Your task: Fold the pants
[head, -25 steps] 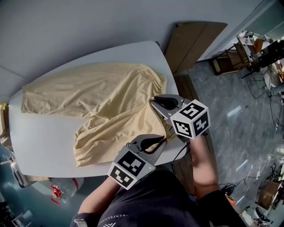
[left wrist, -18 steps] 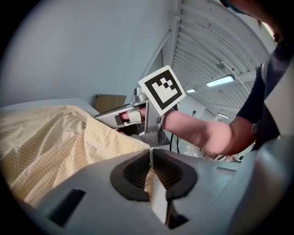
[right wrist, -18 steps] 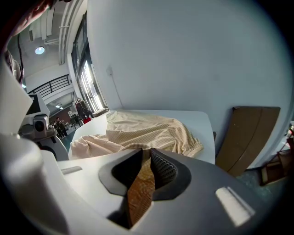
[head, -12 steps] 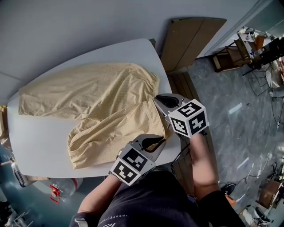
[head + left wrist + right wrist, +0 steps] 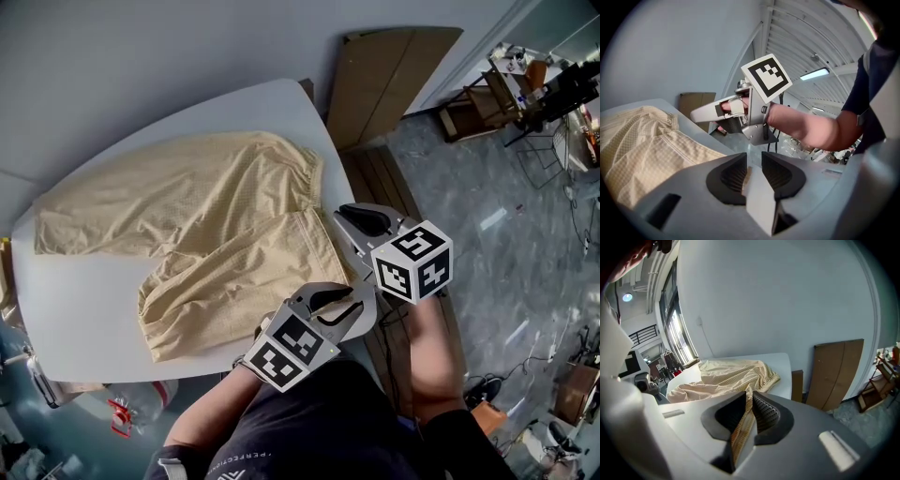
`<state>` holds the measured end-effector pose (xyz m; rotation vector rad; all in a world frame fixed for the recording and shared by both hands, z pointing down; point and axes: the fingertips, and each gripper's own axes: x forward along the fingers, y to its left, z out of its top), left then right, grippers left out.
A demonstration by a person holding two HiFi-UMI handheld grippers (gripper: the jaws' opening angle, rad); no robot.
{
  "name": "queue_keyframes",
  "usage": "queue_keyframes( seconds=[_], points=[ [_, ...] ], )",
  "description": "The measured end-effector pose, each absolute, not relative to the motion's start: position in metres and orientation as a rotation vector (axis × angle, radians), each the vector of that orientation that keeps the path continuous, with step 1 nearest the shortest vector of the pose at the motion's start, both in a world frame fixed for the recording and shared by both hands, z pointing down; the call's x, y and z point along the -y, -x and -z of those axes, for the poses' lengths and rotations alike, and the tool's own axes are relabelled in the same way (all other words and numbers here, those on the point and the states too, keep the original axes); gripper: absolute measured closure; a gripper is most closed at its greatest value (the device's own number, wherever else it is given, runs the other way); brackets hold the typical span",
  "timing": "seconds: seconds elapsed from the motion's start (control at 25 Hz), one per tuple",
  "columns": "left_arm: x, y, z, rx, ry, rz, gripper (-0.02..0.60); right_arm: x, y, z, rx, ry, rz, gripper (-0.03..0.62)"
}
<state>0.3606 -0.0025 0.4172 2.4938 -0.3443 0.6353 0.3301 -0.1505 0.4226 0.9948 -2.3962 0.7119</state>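
Beige mesh-weave pants (image 5: 206, 225) are spread across a white, round-cornered table (image 5: 84, 328). The waistband lies at the table's right end and the legs run leftward. The right gripper (image 5: 345, 217) is clenched on the waistband edge, and a fold of fabric is plainly pinched between its pads (image 5: 764, 411). The left gripper (image 5: 356, 305) is held just beside it at the table's near edge. Its jaws are drawn almost together, and a thin tan sliver between them is judged to be the same hem.

The fold would be done best if both grips were kept level and the band stretched taut between them. The edge should then be carried over in one sweep so that the rumpled near leg is laid squarely on the far one.

In the head view the gripped stretch of waistband is covered by the grippers. How much cloth the left gripper holds is hard to make out, and the table's left edge is cut off.
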Motion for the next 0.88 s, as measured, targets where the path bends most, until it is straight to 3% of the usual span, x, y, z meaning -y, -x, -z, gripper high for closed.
queue_keyframes(
  seconds=[0.12,0.36,0.88],
  points=[
    [-0.005,-0.365,-0.409,0.316,-2.510,-0.607,0.490,0.143,-0.334,-0.422,2.385,-1.013,-0.715,0.553],
    [0.001,-0.336,-0.392,0.401,-2.542,-0.528,0.582,0.128,-0.326,-0.407,2.402,-1.047,-0.690,0.569],
    [0.019,-0.160,-0.376,0.751,-2.495,-0.462,0.583,0.077,-0.241,-0.371,2.438,-1.069,-0.643,0.583]
  ],
)
